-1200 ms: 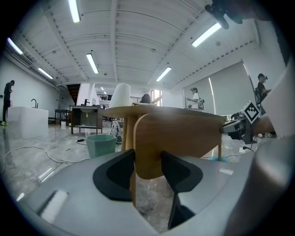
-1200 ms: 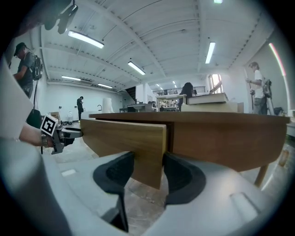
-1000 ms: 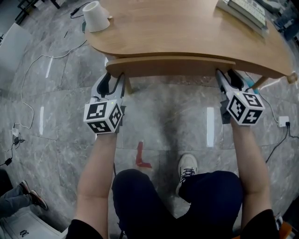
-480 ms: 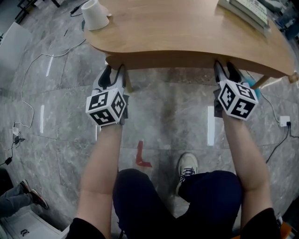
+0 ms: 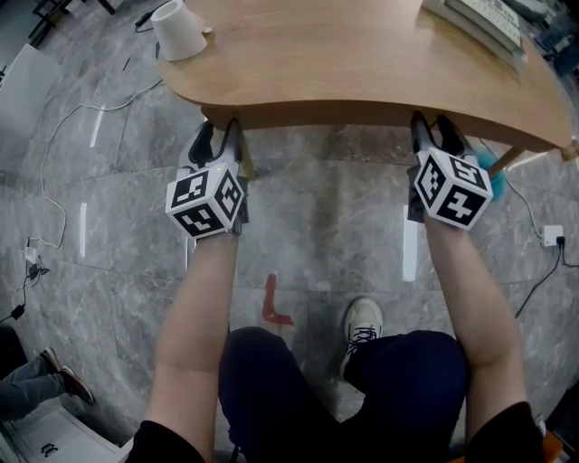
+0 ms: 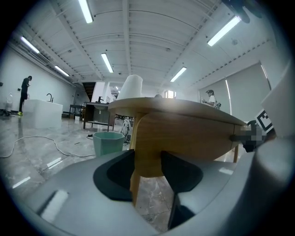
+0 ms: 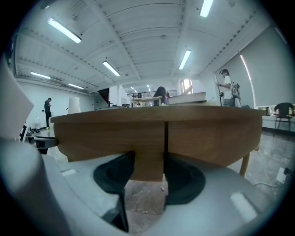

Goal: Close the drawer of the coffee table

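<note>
Right beside the left hand-held gripper (image 5: 219, 140), a thin wooden leg (image 6: 134, 191) of the bench (image 5: 362, 54) drops to the floor and shows in the gap between its jaws. Nothing else crowds either tool. Beyond that gripper a white cup (image 5: 179, 32) stands on the bench top. Farther off on the floor are a teal bin (image 6: 108, 143) and a loose white cable (image 5: 63, 154). Beyond the right hand-held gripper (image 5: 435, 136), a stack of books (image 5: 479, 23) lies at the far corner of the bench. A white socket block (image 5: 549, 235) sits on the floor out to its right.

Both hand-held grippers have their jaws spread wide and pinch nothing. Each set of tips is up at the front of the drawer (image 7: 110, 133), under the rim of the bench top. The gripper views show wood filling the gap between the pads, apparently in contact.

The drawer sits under the bench top, tucked in so that only a thin strip of it shows from above. Its long axis runs from one hand-held gripper to the other along the near edge of the bench, and its front faces the person.
</note>
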A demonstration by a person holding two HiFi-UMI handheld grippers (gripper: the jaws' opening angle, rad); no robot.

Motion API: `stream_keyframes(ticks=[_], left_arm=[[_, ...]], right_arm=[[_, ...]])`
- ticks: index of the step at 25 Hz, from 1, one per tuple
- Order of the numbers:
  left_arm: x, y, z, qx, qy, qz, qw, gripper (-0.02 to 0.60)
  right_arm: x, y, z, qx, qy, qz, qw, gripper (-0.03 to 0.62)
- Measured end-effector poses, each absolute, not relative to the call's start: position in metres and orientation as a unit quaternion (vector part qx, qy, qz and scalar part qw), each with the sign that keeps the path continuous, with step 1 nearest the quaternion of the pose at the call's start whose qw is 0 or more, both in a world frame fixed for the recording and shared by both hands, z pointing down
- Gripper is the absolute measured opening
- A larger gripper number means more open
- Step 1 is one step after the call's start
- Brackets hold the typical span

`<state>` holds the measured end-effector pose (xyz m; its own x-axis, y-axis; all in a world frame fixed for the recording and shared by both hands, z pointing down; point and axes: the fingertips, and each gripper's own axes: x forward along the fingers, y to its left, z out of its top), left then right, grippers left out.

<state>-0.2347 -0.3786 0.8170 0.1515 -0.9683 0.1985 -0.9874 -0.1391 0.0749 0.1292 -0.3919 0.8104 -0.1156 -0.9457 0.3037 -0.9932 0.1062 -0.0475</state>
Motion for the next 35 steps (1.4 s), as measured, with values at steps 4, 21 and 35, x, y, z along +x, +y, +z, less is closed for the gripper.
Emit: stream_keyframes(ticks=[4,21,35], left_arm=[[-0.235,-0.379,0.817,0.752,-0.651,0.048,0.091,0.190],[-0.227,-0.323,0.790,0.767,-0.627,0.100,0.087,0.006],[-0.180,-0.212,0.548,0.785,-0.581,0.161,0.142,0.006]], right_arm=[[0.130,-0.392,0.810,0.659,-0.737,0.118,0.094,0.187],[0.083,-0.337,0.802,0.548,-0.813,0.135,0.143,0.002],[0.048,-0.264,0.571,0.466,-0.847,0.220,0.129,0.002]])
